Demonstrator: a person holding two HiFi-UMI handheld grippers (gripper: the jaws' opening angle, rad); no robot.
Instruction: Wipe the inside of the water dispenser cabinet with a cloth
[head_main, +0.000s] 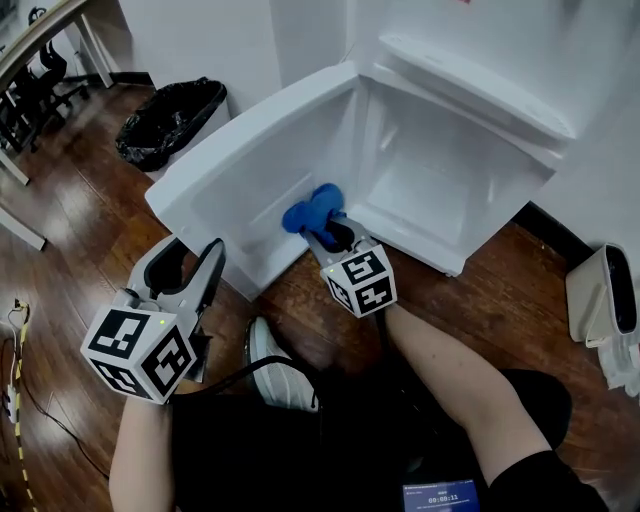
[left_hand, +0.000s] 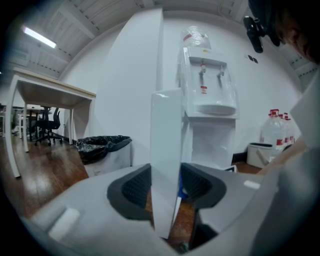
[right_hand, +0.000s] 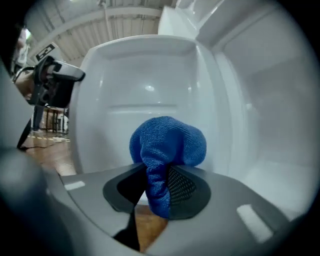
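A black-lined waste bin (head_main: 170, 120) stands at the far left, clear of the work. The left gripper (head_main: 198, 250) has its jaws drawn narrow onto the free edge of the cabinet door (head_main: 250, 160), pinning it swung wide open. That part of the job looks done.

Further right, the blue microfibre cloth (head_main: 313, 212) sits low down, where the bottom of the door's inner lining meets the cabinet's threshold. It is bunched into a ball ahead of the right gripper (head_main: 330, 236), whose jaws are clamped on its tail. The right gripper view faces the door's recessed white lining close up; whether the cloth actually presses on it I cannot tell.

The water dispenser cabinet (head_main: 440, 190) beyond is white and bare, with no streaks to mark wiped areas. Judging by the cloth's position, the walls, floor and upper ledge are yet to be wiped.
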